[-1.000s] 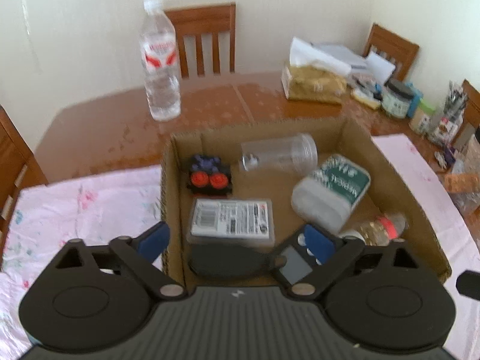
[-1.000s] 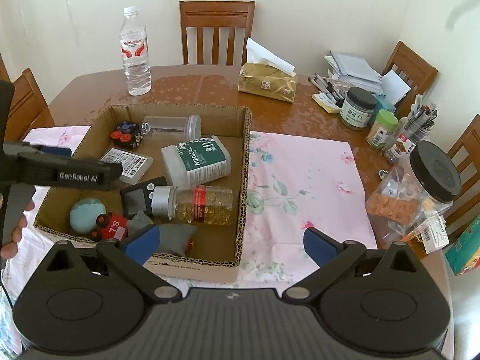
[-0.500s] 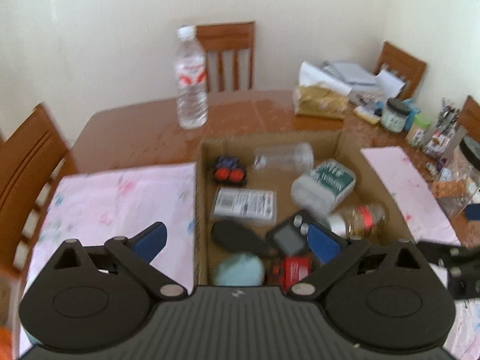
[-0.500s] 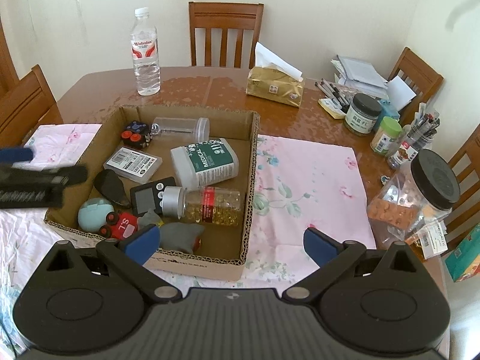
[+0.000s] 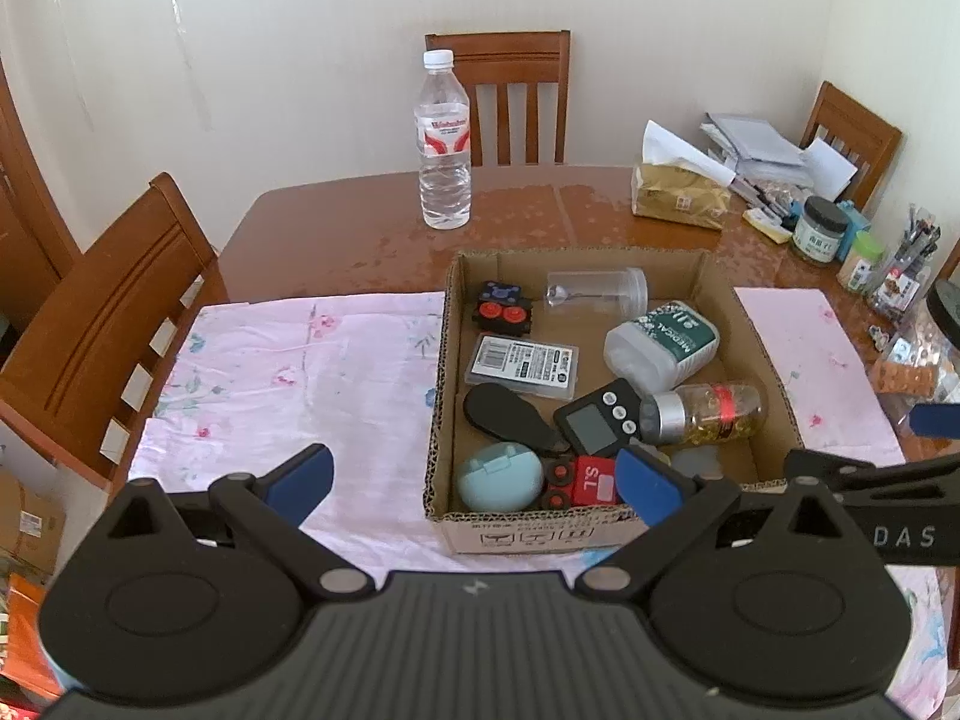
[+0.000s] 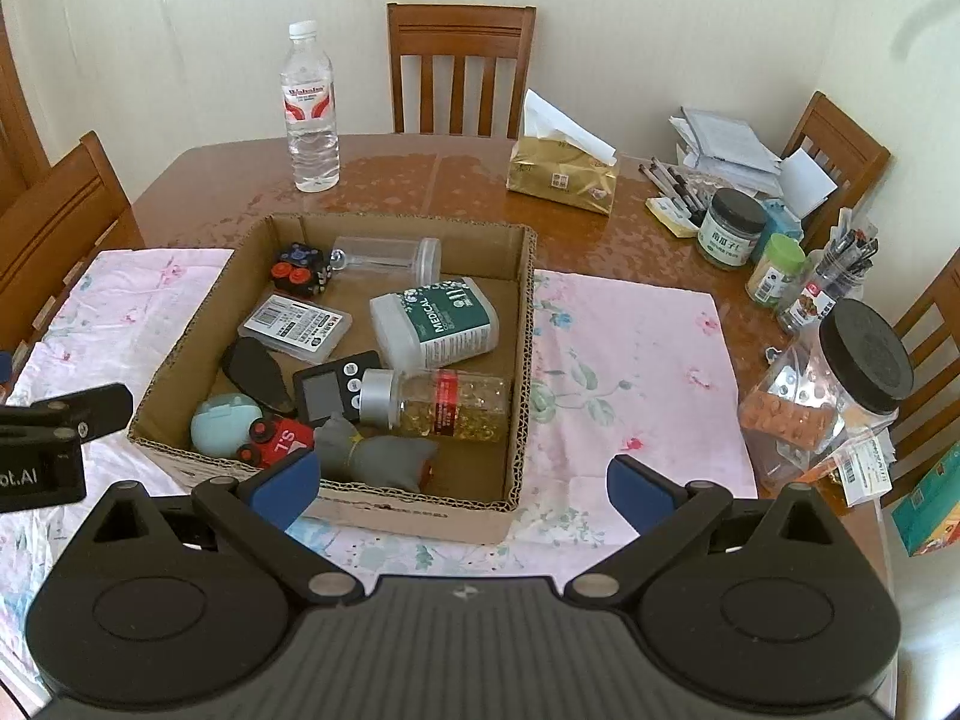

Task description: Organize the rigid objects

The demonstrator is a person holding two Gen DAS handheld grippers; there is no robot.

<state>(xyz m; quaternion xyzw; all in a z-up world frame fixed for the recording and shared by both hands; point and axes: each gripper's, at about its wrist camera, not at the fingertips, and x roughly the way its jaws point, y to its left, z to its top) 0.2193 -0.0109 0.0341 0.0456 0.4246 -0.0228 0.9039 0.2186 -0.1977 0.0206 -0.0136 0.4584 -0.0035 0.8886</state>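
The shallow brown cardboard box (image 6: 522, 324) is sitting on a pink flowered cloth (image 6: 630, 360) over the wooden table (image 6: 420, 180), and nearly all the task's rigid things are lying inside it. At the far wall of the box a clear plastic tube with a lid (image 6: 384, 257) is lying on its side, with a black cube with red buttons (image 6: 297, 273) beside it in the far left corner. In the middle of the box a white bottle with a green "MEDICAL" label (image 6: 435, 321) and a flat clear case with a printed label (image 6: 294, 324) are resting. Nearer to the front wall of the box are lying a glass bottle of yellow capsules with a silver cap (image 6: 438, 402), a small black digital device (image 6: 336, 390), a black oval piece (image 6: 255, 375), a round pale blue case (image 6: 222, 423), a red toy car (image 6: 276, 438) and a grey soft-looking figure (image 6: 372, 456).

The left gripper (image 5: 474, 480) is hovering in front of the box with its fingers spread wide and holding nothing. The right gripper (image 6: 462, 483) is hovering over the front right corner of the box, also wide open and empty.

Judging from this, the collecting seems to be almost done or done, because no loose small thing is showing on the cloth around the box. What is left is unclear; perhaps only a tidier arranging inside the box.
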